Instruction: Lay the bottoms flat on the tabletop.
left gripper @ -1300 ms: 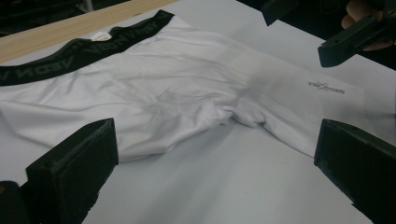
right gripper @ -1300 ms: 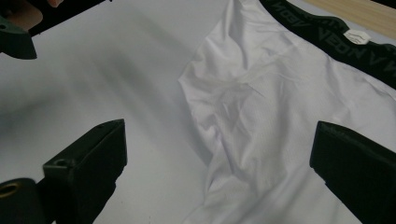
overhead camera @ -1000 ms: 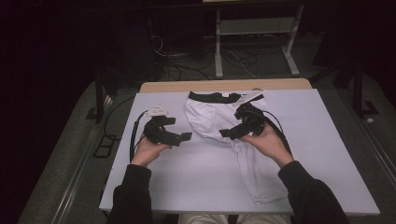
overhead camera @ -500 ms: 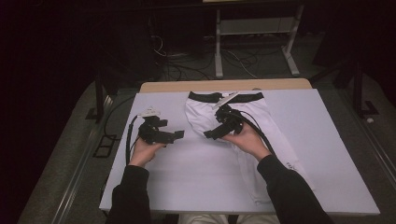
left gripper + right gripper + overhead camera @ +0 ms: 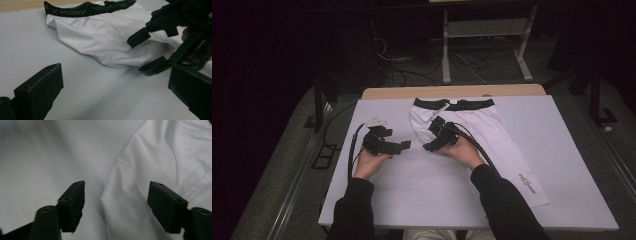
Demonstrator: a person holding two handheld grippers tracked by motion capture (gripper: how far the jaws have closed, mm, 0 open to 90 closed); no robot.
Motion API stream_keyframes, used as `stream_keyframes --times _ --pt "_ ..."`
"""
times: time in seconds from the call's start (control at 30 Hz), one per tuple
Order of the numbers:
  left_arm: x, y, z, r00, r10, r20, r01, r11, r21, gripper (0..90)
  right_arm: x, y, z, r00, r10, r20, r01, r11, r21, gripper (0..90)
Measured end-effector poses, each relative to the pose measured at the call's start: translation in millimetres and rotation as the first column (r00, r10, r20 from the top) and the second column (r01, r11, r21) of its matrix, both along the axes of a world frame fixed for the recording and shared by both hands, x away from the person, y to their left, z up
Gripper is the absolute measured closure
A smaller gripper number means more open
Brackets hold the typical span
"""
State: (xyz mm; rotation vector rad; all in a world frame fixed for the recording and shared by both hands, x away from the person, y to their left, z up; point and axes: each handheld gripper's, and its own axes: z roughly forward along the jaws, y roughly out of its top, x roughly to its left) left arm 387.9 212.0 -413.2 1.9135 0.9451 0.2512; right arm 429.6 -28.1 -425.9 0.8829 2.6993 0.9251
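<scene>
A pale grey counter [image 5: 562,165] with a light wooden far edge [image 5: 392,93] stands on grey floor [image 5: 287,165]. Behind it, black cables [image 5: 412,70] lie beside a white metal frame [image 5: 484,30].

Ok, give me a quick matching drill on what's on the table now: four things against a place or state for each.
Things:
1. left tool
2. right tool
3. waistband
4. printed logo

Places or states:
A. black, at the far end of the white shorts
B. open over bare table
C. jaws either side of the shorts' folded edge
D. near the hem, by the person's right sleeve

Pairs: 1-B, 2-C, 3-A, 4-D
</scene>
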Motion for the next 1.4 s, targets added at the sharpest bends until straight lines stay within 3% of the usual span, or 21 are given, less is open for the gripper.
stream_keyframes --times 0.2,0.23,0.37,0.4,0.57,0.6,0.63,0.7,0.83,0.97,1.07,1.27,1.3,1.4 --pt "0.5 -4.3 -1.7 1.0000 -0.008 -0.005 0.008 1.0000 0.005 0.2 3.9 1.8 -8.8 0.9997 -0.015 0.019 0.016 0.998 -0.058 50.9" --pt "0.9 -5.6 -2.3 0.9999 -0.012 -0.006 0.012 0.9999 0.006 0.2 5.5 1.5 -10.5 0.9992 -0.026 0.031 0.028 0.997 -0.071 57.4" --pt "2.3 -8.3 -2.3 0.9999 -0.009 -0.010 0.009 0.9997 -0.023 0.2 9.2 -4.3 -7.1 0.9989 -0.043 0.020 0.044 0.998 -0.040 82.0" --pt "2.8 -9.1 -2.3 0.9999 -0.009 -0.011 0.008 0.9995 -0.031 0.2 10.2 -6.2 -5.3 0.9986 -0.050 0.017 0.051 0.998 -0.028 84.3" --pt "5.3 -13.9 -3.6 0.9998 -0.015 -0.016 0.014 0.9994 -0.032 2.1 14.0 -15.8 5.4 0.9955 -0.087 0.038 0.087 0.996 0.007 85.7" --pt "6.1 -15.4 -4.2 0.9995 -0.024 -0.020 0.023 0.9992 -0.033 2.1 15.4 -19.7 8.8 0.9942 -0.099 0.040 0.098 0.995 0.034 85.8" --pt "7.8 -19.2 -5.6 0.9993 -0.033 -0.017 0.033 0.9983 -0.048 7.8 17.9 -27.8 14.9 0.9901 -0.134 0.041 0.130 0.988 0.087 85.9" --pt "11.0 -24.5 -7.2 0.9988 -0.040 -0.029 0.038 0.9975 -0.059 8.2 20.4 -35.1 19.0 0.9868 -0.159 0.029 0.154 0.980 0.129 85.8" --pt "14.7 -34.4 -12.1 0.9976 -0.056 -0.041 0.054 0.9972 -0.052 12.4 23.3 -44.0 22.9 0.9812 -0.190 0.036 0.183 0.973 0.143 85.8" --pt "26.8 -54.6 -21.9 0.9920 -0.092 -0.086 0.092 0.9957 -0.009 16.6 25.3 -49.2 24.8 0.9778 -0.206 0.041 0.198 0.970 0.144 85.8" --pt "34.5 -70.1 -25.5 0.9912 -0.093 -0.094 0.095 0.9954 0.013 28.7 26.0 -51.4 25.1 0.9774 -0.208 0.037 0.201 0.969 0.146 85.8" --pt "45.7 -96.1 -35.8 0.9938 -0.079 -0.078 0.086 0.9927 0.084 39.3 26.0 -52.7 25.8 0.9778 -0.207 0.032 0.200 0.968 0.150 85.8" --pt "46.7 -107.3 -40.7 0.9958 -0.075 -0.053 0.082 0.9855 0.149 40.8 26.0 -52.8 25.8 0.9780 -0.206 0.031 0.200 0.968 0.152 85.8" --pt "44.5 -120.4 -45.0 0.9951 -0.098 -0.018 0.099 0.9740 0.203 54.0 25.7 -52.6 25.2 0.9787 -0.203 0.029 0.197 0.968 0.154 85.8"
